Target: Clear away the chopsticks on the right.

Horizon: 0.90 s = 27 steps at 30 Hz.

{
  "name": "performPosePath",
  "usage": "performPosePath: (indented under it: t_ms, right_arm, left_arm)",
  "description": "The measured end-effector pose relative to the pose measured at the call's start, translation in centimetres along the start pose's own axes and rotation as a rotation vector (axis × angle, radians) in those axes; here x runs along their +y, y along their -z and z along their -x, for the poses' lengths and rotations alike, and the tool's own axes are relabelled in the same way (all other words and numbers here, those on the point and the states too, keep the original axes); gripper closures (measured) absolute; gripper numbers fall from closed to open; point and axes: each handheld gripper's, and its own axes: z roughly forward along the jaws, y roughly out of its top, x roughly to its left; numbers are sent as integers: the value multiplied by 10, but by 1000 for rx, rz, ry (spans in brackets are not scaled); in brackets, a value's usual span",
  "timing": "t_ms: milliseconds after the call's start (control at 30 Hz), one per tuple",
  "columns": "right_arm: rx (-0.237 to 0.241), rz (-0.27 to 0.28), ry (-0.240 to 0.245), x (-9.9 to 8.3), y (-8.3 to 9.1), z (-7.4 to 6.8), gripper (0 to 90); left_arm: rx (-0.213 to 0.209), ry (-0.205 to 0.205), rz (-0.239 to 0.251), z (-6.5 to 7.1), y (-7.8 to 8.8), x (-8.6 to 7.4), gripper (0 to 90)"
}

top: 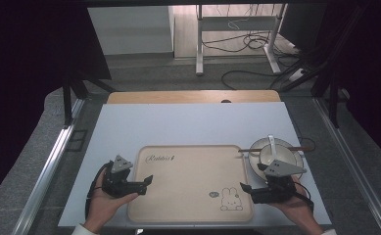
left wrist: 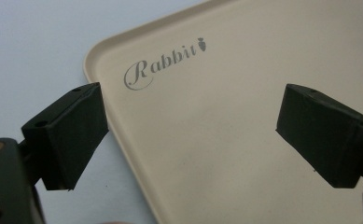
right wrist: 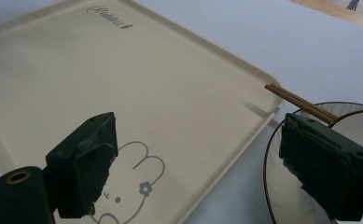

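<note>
Desk (top: 129, 127) under a white sheet. Beige tray (top: 188, 166) lies flat at the near centre, bare, rabbit print at its near right corner. Plate (top: 296, 159) with bowl (top: 276, 154), spoon (top: 271, 143) and chopsticks (top: 276, 148) sits just off the tray's right edge.

Left gripper (top: 148, 181) hangs at the tray's left rim, fingers (left wrist: 72, 135) wide apart, holding nothing. Right gripper (top: 245, 188) at the right rim, fingers (right wrist: 83, 163) fully spread, empty.

Risk, as I judge: the right hand crowds the dishes; a sideways nudge could tip the bowl or roll the chopsticks off.

Bowl contents hard to make out; right hand covers the plate's near edge.
</note>
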Motion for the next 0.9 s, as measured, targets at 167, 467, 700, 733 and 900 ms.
performPosePath:
  t_ms: [167,467,700,733,900]
  right_arm:
    - [-1,-16,6,2,-3,1,131]
    - [1,-31,13,9,-7,2,149]
    - [5,-35,26,23,0,1,170]
    - [7,-34,25,26,3,1,175]
    - [-2,-33,4,44,9,8,219]
  left_arm:
    - [-1,-1,-12,-2,-1,-3,92]
    - [0,-28,-25,1,-1,-9,98]
    - [-5,-22,-11,2,3,-7,100]
    - [-6,-17,-8,3,3,-6,100]
    - [-1,-22,-16,0,2,-8,100]
